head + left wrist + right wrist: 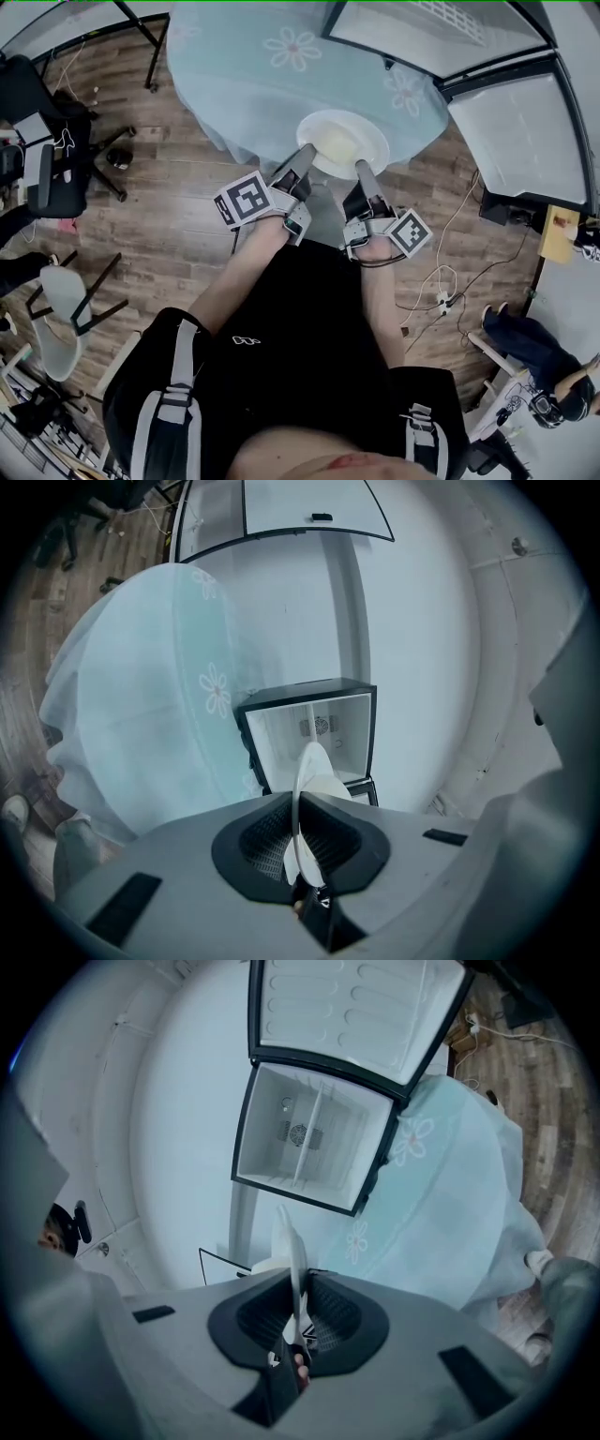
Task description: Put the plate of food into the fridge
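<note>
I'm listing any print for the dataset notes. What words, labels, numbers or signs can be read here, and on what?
No text here can be read.
Left gripper and right gripper: black-and-white square marker patterns on their cubes, no letters.
White logo on the black shirt: too small to read.
Fridge and plate: no print shows.
</note>
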The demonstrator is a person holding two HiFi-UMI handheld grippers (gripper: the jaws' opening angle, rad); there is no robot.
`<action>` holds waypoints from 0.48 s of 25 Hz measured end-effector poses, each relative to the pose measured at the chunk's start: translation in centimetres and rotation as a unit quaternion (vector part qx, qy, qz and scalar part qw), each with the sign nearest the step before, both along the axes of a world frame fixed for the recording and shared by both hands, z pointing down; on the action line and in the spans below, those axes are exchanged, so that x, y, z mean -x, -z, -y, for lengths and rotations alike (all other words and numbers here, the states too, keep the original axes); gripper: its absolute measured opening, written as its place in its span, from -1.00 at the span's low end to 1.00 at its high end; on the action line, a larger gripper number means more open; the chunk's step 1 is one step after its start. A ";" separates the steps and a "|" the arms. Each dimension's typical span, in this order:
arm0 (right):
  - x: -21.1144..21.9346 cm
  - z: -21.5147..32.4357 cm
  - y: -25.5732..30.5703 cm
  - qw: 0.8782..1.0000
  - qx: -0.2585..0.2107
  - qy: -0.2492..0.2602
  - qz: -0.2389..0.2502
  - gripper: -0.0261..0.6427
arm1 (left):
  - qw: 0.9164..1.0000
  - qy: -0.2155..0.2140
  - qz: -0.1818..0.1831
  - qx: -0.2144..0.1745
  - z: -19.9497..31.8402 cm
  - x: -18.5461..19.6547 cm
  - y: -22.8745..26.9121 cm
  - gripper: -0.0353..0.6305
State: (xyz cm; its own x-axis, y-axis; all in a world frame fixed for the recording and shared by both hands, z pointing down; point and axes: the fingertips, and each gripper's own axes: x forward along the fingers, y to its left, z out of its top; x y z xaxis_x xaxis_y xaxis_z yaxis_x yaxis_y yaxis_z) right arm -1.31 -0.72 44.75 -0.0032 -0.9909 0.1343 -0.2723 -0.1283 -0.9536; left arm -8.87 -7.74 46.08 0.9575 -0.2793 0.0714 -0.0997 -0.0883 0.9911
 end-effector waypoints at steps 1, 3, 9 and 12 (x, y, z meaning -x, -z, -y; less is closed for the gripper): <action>-0.8 0.5 -0.1 1.000 -0.003 -0.002 0.003 -0.81 | 1.000 -0.003 0.002 -0.003 0.5 -0.8 0.0 -0.83; -2.7 1.7 -0.1 1.000 -0.009 -0.004 0.004 -0.81 | 1.000 -0.007 0.006 -0.008 1.7 -2.8 0.0 -0.83; -9.5 5.1 0.7 1.000 -0.027 -0.011 0.010 -0.81 | 0.999 -0.016 0.013 -0.033 5.5 -9.7 1.3 -0.82; -12.8 6.7 0.4 0.999 -0.031 -0.012 0.019 -0.81 | 0.999 -0.020 0.023 -0.039 7.2 -13.2 1.2 -0.83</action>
State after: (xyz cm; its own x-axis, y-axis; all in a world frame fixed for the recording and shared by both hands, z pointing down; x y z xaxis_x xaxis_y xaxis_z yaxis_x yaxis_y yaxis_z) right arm 11.52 -7.43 44.37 0.0165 -0.9972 0.0735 -0.2327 -0.0753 -0.9696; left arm 4.37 -14.97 44.87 0.9641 -0.2480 0.0947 -0.1394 -0.1692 0.9757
